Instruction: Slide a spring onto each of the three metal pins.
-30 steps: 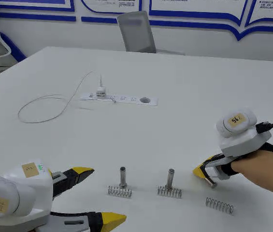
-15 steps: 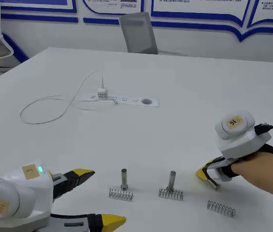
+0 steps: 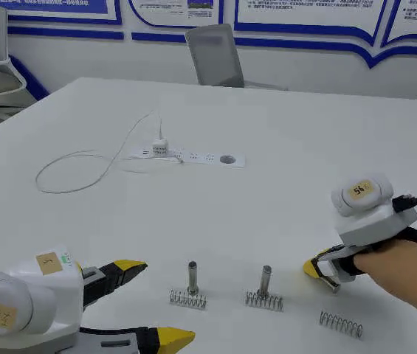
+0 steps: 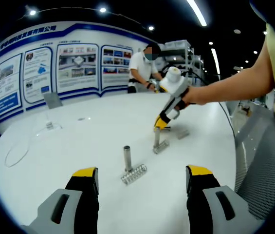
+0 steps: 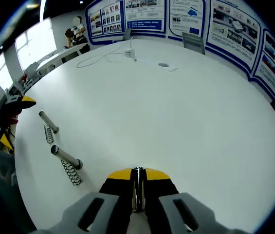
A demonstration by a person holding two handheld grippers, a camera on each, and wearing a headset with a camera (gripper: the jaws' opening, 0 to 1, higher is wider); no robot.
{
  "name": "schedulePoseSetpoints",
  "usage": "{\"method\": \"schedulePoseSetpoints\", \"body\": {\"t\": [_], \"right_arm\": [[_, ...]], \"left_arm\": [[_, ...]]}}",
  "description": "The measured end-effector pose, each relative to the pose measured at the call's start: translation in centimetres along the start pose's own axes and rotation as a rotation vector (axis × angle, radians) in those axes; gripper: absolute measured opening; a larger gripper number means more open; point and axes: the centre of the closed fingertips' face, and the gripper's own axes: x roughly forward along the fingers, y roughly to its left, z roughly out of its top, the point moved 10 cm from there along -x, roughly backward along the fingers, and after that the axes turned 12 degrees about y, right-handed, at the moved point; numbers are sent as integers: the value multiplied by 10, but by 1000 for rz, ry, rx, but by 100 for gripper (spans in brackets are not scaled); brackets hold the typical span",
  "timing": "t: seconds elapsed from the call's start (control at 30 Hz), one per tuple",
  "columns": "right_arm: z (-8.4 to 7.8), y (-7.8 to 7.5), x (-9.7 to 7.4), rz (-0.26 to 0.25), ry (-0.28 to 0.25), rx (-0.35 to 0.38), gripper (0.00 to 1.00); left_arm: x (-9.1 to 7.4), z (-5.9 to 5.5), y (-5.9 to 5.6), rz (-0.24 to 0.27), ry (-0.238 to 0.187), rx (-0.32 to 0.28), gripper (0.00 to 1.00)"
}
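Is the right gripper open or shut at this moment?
The right gripper is shut on a metal pin: its yellow jaws meet around the thin rod in its own view.

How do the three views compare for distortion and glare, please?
Head view: soft even light, straight lines, faint shadows under the standing pins. Left gripper view: fisheye bends the wall posters, ceiling lights flare. Right gripper view: table bows, window blows out.

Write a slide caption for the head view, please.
Right gripper grips a small metal pin beside two upright steel pins and three loose coil springs; left gripper open.
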Motion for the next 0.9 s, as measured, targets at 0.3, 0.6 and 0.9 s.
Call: {"method": "schedulePoseSetpoints", "body": {"t": [0.3,0.6,0.9], "right_arm": [[-10,-1,-17,-6,-42,19,9],[-20,3,-33,-23,-87,15,9],[-28,9,-43,-31,-117,16,9]], "left_arm": [[-1,1,0,5,-5,-1,74],[1,5,-2,-2,-11,9,74],[0,8,-2,-1,-16,15,74]]}}
